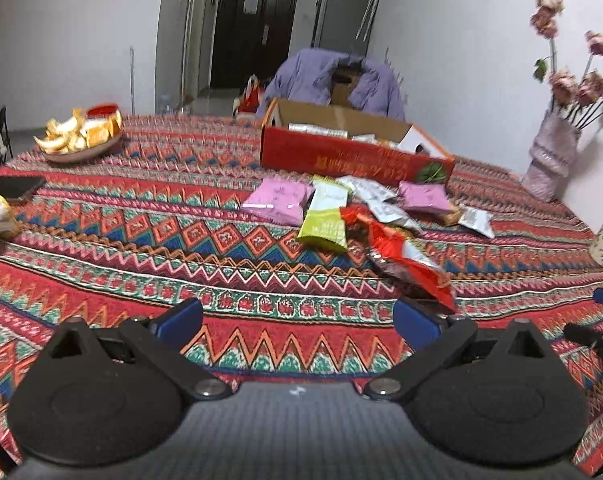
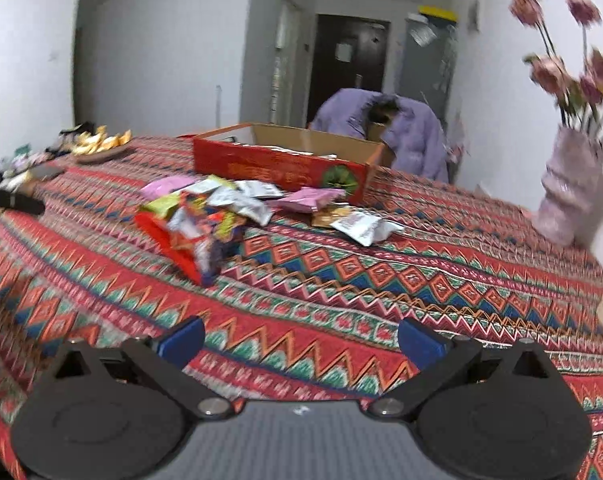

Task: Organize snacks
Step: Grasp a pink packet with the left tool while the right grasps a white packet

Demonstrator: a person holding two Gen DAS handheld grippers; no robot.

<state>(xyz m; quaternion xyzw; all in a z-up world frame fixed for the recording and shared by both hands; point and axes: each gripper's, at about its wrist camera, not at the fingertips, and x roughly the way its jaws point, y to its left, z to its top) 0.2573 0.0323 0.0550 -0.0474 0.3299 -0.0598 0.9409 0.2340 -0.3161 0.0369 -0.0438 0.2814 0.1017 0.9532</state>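
Judging by the loose packets (image 1: 325, 216) heaped on the tabletop (image 1: 141, 240) just in front of the red box (image 1: 353, 156), at about one o'clock from the left tongs (image 1: 297, 320), sorting has barely begun. Both left and right tongs (image 2: 301, 338) hang apart, empty. Box contents are mostly hidden; motion blur smears packet labels.

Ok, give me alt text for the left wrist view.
The open left gripper hovers over a patterned tablecloth, empty, facing a heap of snack packets lying in front of an open red box. A plate of fruit sits far left, a vase far right.
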